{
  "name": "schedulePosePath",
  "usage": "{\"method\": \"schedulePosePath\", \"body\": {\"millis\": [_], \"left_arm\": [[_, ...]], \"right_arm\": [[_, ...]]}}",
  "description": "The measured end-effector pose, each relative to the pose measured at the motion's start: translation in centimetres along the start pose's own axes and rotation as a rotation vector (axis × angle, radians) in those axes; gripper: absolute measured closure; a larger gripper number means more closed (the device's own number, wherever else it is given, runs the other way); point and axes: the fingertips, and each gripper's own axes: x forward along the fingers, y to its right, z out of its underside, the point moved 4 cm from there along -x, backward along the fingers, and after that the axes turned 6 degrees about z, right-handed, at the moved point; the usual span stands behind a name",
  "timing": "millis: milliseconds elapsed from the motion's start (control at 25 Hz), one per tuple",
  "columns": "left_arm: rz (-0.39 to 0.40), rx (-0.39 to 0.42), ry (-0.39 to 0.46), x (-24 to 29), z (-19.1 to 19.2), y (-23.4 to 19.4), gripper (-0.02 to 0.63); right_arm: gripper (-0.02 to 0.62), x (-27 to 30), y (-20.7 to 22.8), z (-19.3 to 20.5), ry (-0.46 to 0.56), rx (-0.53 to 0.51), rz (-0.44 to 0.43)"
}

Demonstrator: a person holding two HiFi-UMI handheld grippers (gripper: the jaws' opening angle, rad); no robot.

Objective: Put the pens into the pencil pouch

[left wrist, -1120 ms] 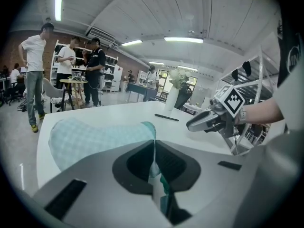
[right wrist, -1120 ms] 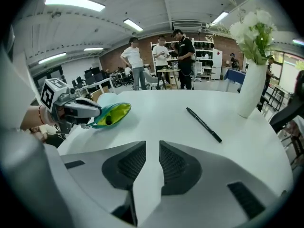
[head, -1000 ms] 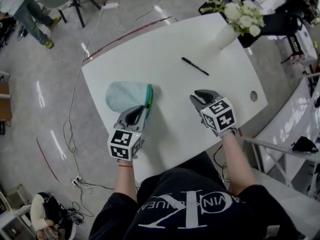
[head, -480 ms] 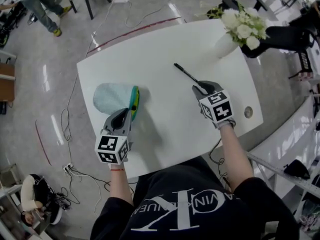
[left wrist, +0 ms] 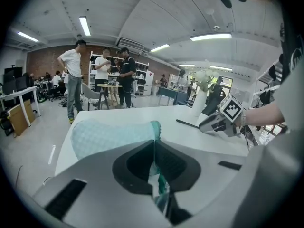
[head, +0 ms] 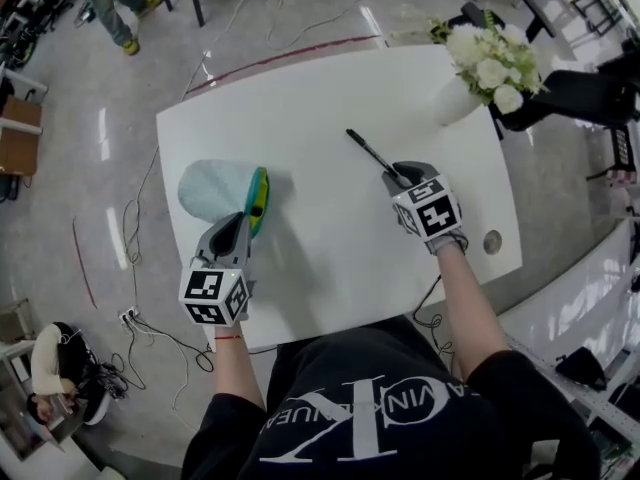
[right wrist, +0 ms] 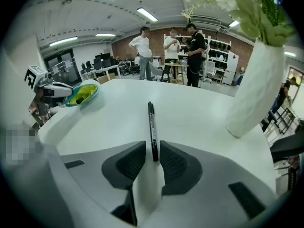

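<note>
A black pen (head: pixel 372 153) lies on the white table (head: pixel 320 88). Its near end sits between the fingers of my right gripper (head: pixel 400 175), which is open and has just been opening; the pads do not press the pen (right wrist: pixel 151 127). The light-blue pencil pouch (head: pixel 212 188) with a green rim lies at the left, its yellow-lined mouth facing right. My left gripper (head: pixel 245 218) is shut on the pouch's rim, and green fabric shows between the jaws of that left gripper (left wrist: pixel 154 146). In the right gripper view the pouch (right wrist: pixel 80 94) gapes open.
A white vase of white flowers (head: pixel 470 78) stands at the table's far right corner, just beyond the pen. A round cable hole (head: pixel 492 240) is near the right edge. Cables lie on the floor (head: pixel 140 258) at the left. People stand far off (left wrist: pixel 99 75).
My right gripper has moved forward to the pen, whose near end now lies between its jaws. The left gripper stays at the pouch's rim, slightly turned.
</note>
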Motion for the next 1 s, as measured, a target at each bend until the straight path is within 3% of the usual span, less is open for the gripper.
{"method": "schedulePosePath", "body": {"millis": [640,1000], "left_arm": [[-0.100,-0.045,0.031,-0.5,0.4,1.4,0.592],[-0.125,-0.053,0.043,-0.9,0.6,1.5,0.592]], "right_arm": [[0.549,0.2,0.2,0.2,0.010,-0.060,-0.072],[0.551,-1.1,-3.0,-1.2,0.061,-0.084,-0.190]]}}
